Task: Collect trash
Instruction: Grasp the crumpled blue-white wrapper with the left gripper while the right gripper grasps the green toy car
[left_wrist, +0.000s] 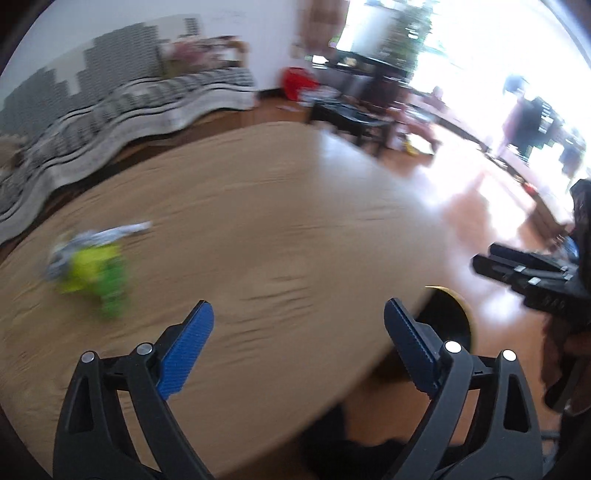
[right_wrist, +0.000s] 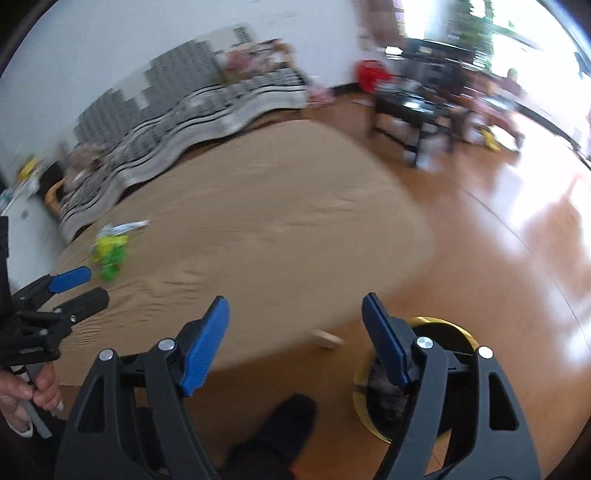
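One piece of trash on the tan rug, a crumpled green/yellow wrapper w/ a grey-white bit, too blurry to say more, long axis runs roughly from the green end nearest the cams up to a white tip aimed away-right. Both grippers spread wide w/ nothing between the fingers: left gripper hovers over the rug's near part w/ the trash off to its left, right gripper over the rug's edge & wood floor. One round black bin w/ yellow rim sits on the floor just beside the rug, behind the right gripper's right finger
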